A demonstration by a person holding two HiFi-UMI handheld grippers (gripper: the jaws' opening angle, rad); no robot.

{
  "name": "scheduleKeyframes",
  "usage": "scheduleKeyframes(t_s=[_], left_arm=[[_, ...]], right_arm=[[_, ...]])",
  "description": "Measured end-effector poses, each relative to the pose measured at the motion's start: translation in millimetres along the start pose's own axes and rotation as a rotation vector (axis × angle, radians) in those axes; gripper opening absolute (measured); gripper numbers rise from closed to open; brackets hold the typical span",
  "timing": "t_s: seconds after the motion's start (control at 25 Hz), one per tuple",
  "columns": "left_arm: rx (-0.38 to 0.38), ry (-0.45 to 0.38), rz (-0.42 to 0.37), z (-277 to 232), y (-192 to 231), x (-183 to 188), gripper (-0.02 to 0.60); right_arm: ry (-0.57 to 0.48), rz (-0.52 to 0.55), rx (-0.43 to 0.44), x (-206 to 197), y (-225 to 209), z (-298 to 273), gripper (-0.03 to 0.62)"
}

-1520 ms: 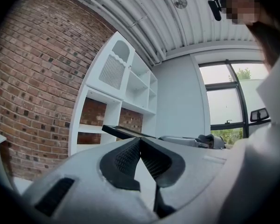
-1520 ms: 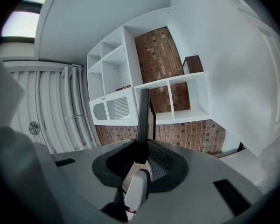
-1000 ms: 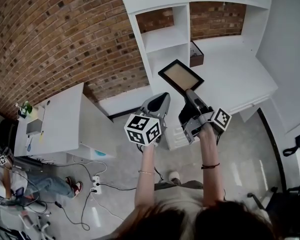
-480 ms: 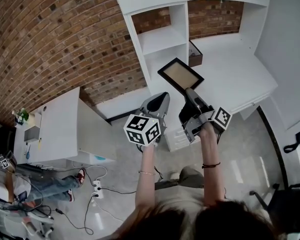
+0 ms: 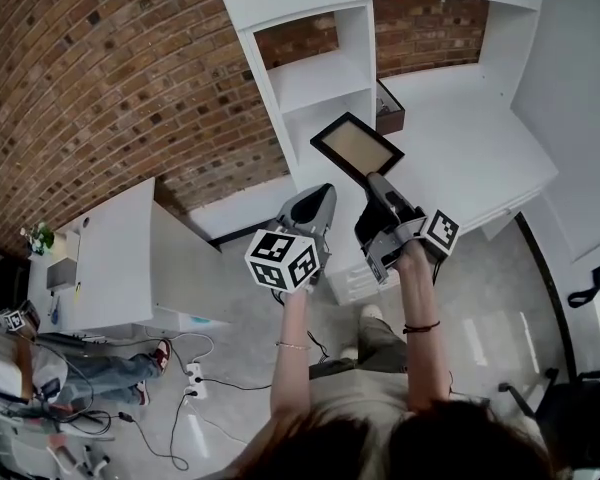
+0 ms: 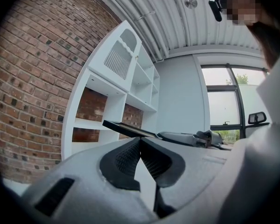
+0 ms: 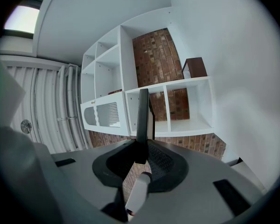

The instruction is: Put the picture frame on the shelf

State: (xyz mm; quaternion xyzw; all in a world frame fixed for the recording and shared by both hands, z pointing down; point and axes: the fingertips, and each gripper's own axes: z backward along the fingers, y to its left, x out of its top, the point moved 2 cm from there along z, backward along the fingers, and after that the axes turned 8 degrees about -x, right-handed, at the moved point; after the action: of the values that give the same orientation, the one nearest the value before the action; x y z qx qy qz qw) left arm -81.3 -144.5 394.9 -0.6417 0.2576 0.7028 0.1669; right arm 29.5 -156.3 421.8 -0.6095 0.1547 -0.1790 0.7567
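Observation:
A dark-rimmed picture frame (image 5: 357, 148) with a tan face is held by its lower corner in my right gripper (image 5: 377, 181), whose jaws are shut on it. It hangs in the air in front of the white shelf unit (image 5: 315, 73), near the lower open compartment. In the right gripper view the frame (image 7: 143, 120) stands edge-on between the pads of the right gripper (image 7: 142, 155). My left gripper (image 5: 323, 192) is beside it on the left, shut and empty. In the left gripper view its pads (image 6: 130, 155) meet at the tips, and the frame (image 6: 128, 129) shows beyond them.
A white desk surface (image 5: 470, 158) adjoins the shelf unit on the right, with a dark box (image 5: 392, 108) at its back corner. A brick wall (image 5: 110, 78) runs to the left. A white table (image 5: 110, 258) stands at the lower left, with a person (image 5: 40, 378) and floor cables (image 5: 170, 388) near it.
Both grippers and the frame have drifted slightly up and left, toward the shelf unit. The person's foot has stepped forward below.

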Motion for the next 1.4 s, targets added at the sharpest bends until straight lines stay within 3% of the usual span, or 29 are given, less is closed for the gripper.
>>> scheduleKeyframes(t_s=[0.92,1.4], left_arm=[[0.091,-0.022,-0.002,-70.2,78.0,13.8,0.011],[0.131,-0.020,0.011,-99.4,93.7,17.7,0.011]], right_arm=[[0.086,-0.029,-0.008,63.8,-21.1,-96.3,0.071],[0.126,-0.043,-0.025,92.7,-23.7,-122.0,0.071]])
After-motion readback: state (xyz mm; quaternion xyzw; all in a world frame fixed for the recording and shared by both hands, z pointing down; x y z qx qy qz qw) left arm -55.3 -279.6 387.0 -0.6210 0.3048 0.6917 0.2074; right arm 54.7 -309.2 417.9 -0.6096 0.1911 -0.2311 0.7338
